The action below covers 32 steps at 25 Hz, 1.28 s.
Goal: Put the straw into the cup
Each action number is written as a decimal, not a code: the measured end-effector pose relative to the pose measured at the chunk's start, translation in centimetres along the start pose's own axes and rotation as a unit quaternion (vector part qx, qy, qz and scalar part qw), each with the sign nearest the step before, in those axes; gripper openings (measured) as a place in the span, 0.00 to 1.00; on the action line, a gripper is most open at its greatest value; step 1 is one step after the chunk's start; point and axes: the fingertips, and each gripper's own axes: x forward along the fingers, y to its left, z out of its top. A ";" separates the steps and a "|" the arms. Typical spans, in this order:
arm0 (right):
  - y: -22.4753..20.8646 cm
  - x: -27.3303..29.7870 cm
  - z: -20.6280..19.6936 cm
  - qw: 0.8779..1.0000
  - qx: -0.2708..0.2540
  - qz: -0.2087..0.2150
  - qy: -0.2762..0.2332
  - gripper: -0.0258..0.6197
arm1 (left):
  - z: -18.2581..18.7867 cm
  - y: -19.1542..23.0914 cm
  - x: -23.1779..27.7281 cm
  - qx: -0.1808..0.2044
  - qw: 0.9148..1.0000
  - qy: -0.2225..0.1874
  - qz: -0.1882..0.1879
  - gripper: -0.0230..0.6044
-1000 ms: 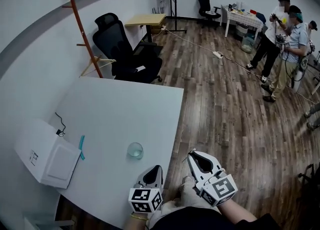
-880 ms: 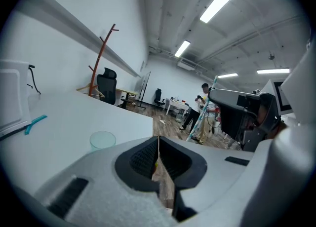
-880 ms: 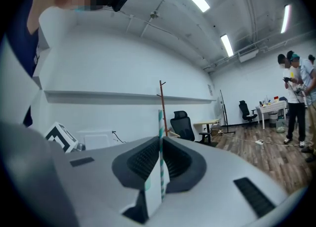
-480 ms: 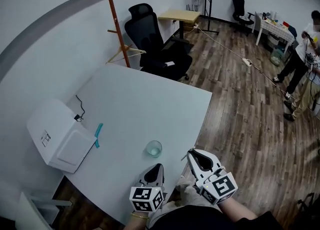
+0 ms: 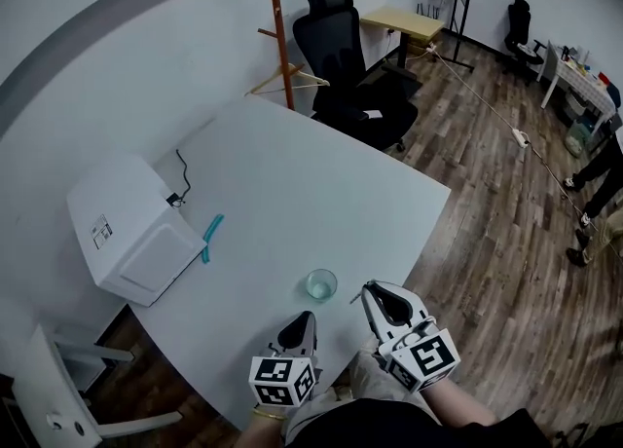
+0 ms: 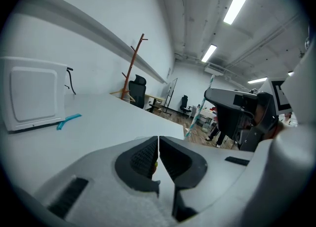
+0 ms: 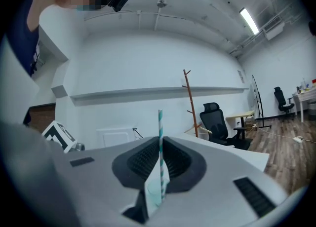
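As the person swings round toward the table, the cup shifts from well left of both tongs a second ago to just ahead of them, between their tips, and the table now fills more of the head view. Judgement: the approach is nearly lined up, but insertion has not begun. The right tongs are clenched on the straw, which is teal-and-white striped. The left tongs are closed pad to pad with nothing between. The straw's long axis runs crosswise to the jaws and near upright. Its upper end pokes above them and its lower part sits in a pale sleeve beneath. In the left gripper view it leans slightly. The cup stands mouth-up near the table's near edge. The straw is just right of it, not over the mouth.
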 end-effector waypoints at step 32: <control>-0.6 9.9 -9.6 0.994 0.019 0.062 0.090 0.10 | -4.5 7.0 1.5 -0.069 0.993 0.029 0.093 0.07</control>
